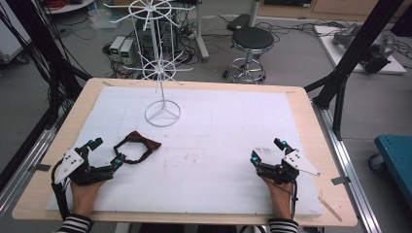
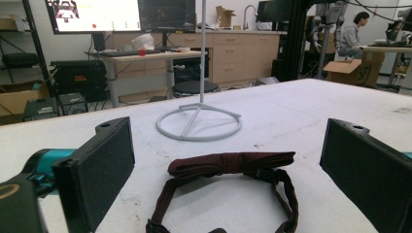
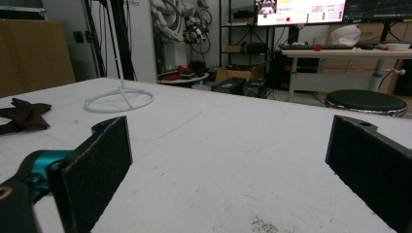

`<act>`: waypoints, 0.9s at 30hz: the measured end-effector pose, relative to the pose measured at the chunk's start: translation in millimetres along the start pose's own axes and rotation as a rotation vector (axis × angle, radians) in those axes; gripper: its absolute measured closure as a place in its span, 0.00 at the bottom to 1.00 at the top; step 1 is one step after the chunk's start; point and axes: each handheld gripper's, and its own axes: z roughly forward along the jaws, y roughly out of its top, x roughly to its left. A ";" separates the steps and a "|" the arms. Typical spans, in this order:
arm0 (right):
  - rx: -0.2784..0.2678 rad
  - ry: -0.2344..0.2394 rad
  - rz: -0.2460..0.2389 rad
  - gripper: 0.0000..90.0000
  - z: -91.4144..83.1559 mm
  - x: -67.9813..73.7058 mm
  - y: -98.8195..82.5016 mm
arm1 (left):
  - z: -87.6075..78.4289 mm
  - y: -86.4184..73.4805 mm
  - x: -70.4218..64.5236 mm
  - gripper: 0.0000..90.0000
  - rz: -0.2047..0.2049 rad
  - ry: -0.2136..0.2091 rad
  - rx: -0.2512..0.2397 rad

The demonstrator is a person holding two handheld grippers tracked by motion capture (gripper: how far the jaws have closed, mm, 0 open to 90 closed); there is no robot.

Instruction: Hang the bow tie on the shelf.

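Observation:
A dark red bow tie (image 1: 137, 146) with its looped strap lies on the white board (image 1: 218, 126), left of centre. My left gripper (image 1: 107, 153) rests on the board just left of it, open. In the left gripper view the bow tie (image 2: 228, 165) lies close ahead between the wide-apart jaws of that gripper (image 2: 232, 145), untouched. A white wire display stand (image 1: 163, 114) with hooked arms rises at the back, and its ring base (image 2: 199, 124) shows beyond the bow tie. My right gripper (image 1: 266, 150) sits open at the front right with nothing in it (image 3: 228, 145); the bow tie (image 3: 24, 114) is far to its left.
The white board lies on a wooden table (image 1: 311, 126). Black frame posts (image 1: 347, 63) stand at both sides. Behind the table are a black stool (image 1: 252, 39) and cables on the floor. A blue cart (image 1: 396, 155) is off to the right.

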 end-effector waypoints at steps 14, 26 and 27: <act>0.001 -0.006 -0.004 0.02 0.0 0.3 0.0 | -0.2 0.7 2.3 0.07 -0.003 0.000 0.002; 0.003 -0.005 -0.004 0.02 0.1 0.7 0.1 | 2.6 14.6 11.1 0.07 0.009 -0.064 0.050; 0.003 -0.005 -0.004 0.02 0.1 0.7 0.1 | 3.3 16.3 11.8 0.07 0.013 -0.069 0.051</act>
